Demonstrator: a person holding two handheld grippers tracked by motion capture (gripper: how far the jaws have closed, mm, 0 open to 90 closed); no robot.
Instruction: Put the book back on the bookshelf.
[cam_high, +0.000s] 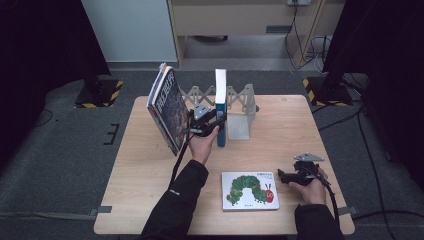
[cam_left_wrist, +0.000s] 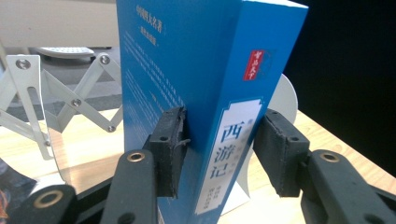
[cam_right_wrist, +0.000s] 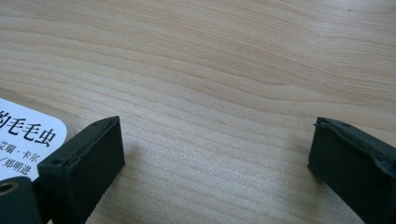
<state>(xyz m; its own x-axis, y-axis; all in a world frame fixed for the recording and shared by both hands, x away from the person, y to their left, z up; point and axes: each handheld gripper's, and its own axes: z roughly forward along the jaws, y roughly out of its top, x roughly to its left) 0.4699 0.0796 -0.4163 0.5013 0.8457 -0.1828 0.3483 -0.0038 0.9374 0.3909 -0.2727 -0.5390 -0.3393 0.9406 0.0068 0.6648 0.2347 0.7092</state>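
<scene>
Blue book (cam_left_wrist: 205, 93) stands upright at frame centre, spine facing the left hand-held gripper (cam_left_wrist: 219, 149), against the white bookend (cam_high: 239, 125). Left pad touches the cover, right pad's just off the spine, so it's released. Right hand-held gripper (cam_right_wrist: 215, 154) sits wide open on the bench (cam_right_wrist: 233, 70), lower right, beside the caterpillar book (cam_high: 250, 190).

I'm working in a lab-like recording room: black curtains (cam_high: 40, 45), hazard-striped stand bases (cam_high: 100, 93), loose floor cables (cam_high: 367, 145), a taped-down wooden desk (cam_high: 140, 165).
</scene>
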